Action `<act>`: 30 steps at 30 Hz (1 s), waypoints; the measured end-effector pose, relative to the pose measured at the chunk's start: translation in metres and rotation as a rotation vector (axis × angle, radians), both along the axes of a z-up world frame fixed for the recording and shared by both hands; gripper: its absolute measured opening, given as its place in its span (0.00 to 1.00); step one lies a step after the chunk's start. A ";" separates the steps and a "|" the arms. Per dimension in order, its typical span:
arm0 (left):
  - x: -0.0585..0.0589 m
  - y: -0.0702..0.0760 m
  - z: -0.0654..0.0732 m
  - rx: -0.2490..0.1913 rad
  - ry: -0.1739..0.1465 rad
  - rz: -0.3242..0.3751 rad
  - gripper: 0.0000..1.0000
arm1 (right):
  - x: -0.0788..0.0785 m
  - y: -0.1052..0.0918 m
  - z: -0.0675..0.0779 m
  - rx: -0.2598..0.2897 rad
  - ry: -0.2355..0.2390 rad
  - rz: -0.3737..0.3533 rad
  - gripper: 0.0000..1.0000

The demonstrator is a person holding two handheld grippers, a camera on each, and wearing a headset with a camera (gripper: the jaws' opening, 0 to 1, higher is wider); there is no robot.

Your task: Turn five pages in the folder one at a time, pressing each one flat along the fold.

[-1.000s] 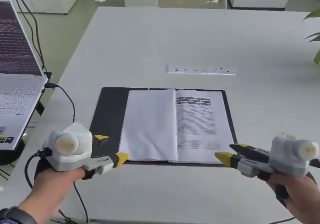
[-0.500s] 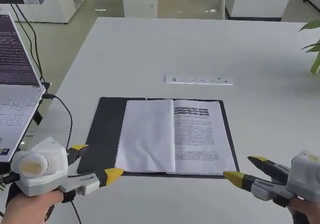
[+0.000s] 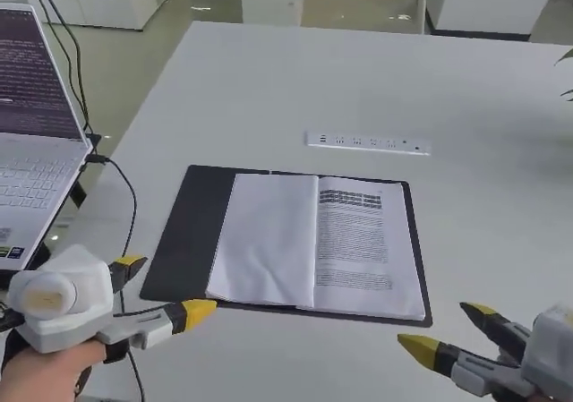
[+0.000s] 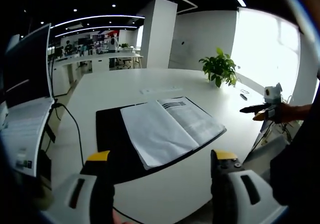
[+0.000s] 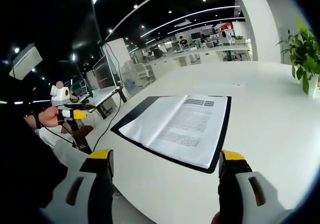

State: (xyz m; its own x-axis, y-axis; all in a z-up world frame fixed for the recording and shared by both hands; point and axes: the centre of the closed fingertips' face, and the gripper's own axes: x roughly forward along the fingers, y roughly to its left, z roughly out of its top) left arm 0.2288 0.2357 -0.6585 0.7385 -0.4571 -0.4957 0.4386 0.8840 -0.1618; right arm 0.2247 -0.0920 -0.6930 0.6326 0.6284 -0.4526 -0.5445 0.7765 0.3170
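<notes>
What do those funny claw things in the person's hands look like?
The left gripper and the right gripper look the same. Each has a chunky white body and two grey jaws that end in pointed yellow tips. Seen up close, each jaw has a dark slot in its pale casing.

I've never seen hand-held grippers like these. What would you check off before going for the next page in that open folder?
1. Folder lies open on the table: ok.
2. Left gripper is open, holds nothing and hangs short of the folder's near left corner: ok.
3. Right gripper is open, holds nothing and is near the folder's right corner: ok.
4. Printed page on the right has nothing lying on it: ok.
5. Blank page on the left looks flat along the fold: ok.
6. How many of the five pages are already turned: cannot tell.
</notes>
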 end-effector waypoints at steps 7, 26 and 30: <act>-0.003 0.003 0.004 -0.003 -0.010 0.027 0.81 | 0.001 -0.002 0.001 -0.003 -0.001 0.007 0.90; -0.004 0.003 0.007 -0.008 -0.018 0.042 0.82 | -0.006 -0.003 -0.003 -0.011 0.017 0.011 0.91; -0.004 0.003 0.008 -0.010 -0.021 0.045 0.82 | -0.007 -0.005 -0.004 -0.010 0.019 0.004 0.91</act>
State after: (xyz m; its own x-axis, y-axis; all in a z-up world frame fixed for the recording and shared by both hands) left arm 0.2244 0.2384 -0.6504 0.7686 -0.4280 -0.4754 0.4016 0.9013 -0.1621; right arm 0.2182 -0.0966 -0.6965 0.6212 0.6265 -0.4708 -0.5416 0.7774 0.3199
